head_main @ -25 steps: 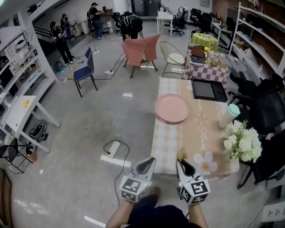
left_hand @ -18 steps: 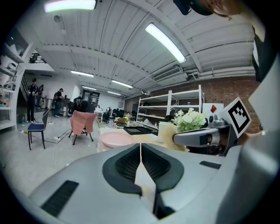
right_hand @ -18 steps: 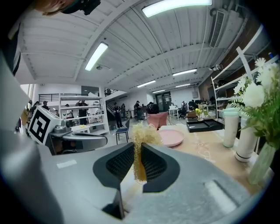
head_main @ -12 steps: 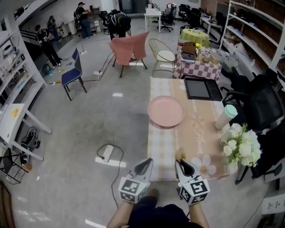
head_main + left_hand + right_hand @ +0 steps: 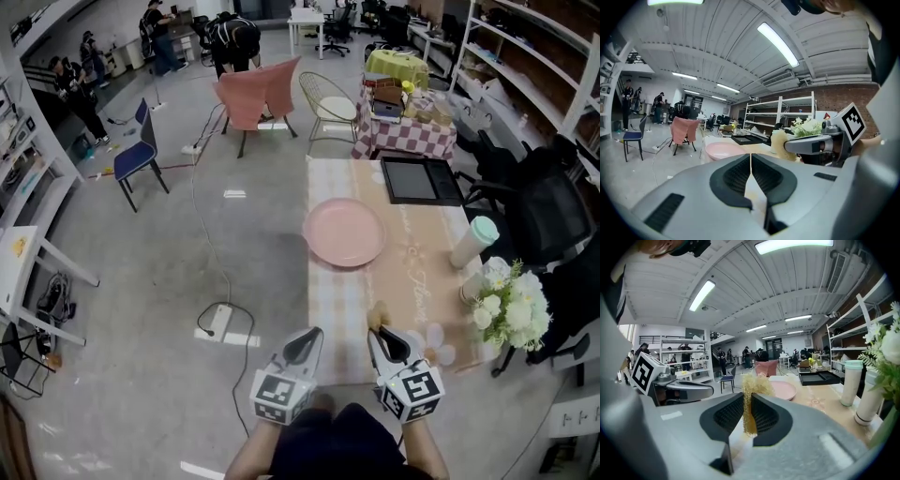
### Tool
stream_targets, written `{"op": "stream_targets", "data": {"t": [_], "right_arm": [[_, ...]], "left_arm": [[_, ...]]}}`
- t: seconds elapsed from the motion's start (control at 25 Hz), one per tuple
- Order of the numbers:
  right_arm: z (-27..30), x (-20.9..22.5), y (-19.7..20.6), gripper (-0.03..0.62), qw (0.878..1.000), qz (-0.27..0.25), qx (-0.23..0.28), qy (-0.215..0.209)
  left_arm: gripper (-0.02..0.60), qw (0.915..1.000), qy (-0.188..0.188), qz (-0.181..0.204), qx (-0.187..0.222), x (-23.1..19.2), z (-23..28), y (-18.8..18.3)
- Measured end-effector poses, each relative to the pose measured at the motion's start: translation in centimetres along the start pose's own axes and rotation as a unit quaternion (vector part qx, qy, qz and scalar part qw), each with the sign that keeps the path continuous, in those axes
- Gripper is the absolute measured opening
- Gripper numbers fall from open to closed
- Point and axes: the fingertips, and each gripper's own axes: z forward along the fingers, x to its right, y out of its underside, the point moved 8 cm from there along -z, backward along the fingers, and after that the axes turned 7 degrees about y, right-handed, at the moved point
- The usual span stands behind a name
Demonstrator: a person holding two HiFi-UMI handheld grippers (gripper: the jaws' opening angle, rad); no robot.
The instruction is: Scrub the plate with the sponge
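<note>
Table (image 5: 427, 281): holds the plate at its left edge.
Plate (image 5: 344, 232): pink, well ahead of both grippers.
Right gripper (image 5: 379, 334): pinching the sponge, over the table's near edge.
Left gripper (image 5: 310, 340): jaws pressed together, nothing between them.
Sponge (image 5: 378, 316): yellow, upright.

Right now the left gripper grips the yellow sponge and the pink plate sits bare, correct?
No: the right gripper grips the yellow sponge, as the right gripper view shows; the left gripper is shut, empty. The pink plate does sit bare.

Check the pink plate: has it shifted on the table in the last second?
No. The pink plate sits just as near the black tray; only the head view shifted.
</note>
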Motion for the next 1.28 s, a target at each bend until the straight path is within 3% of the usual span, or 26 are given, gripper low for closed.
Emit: {"op": "stream_targets", "data": {"t": [0.48,1.28], "right_arm": [[0.0,1.8,0.1,0.049,1.000,0.001,-0.002,0.015],[6.8,6.9,-3.4,0.049,0.999,0.000,-0.021,-0.025]], "left_arm": [[0.017,0.9999,0.003,0.002,-0.012,0.3,1.0,0.4],[0.017,0.9994,-0.022,0.016,-0.024,-4.7,7.8,-2.6]]}}
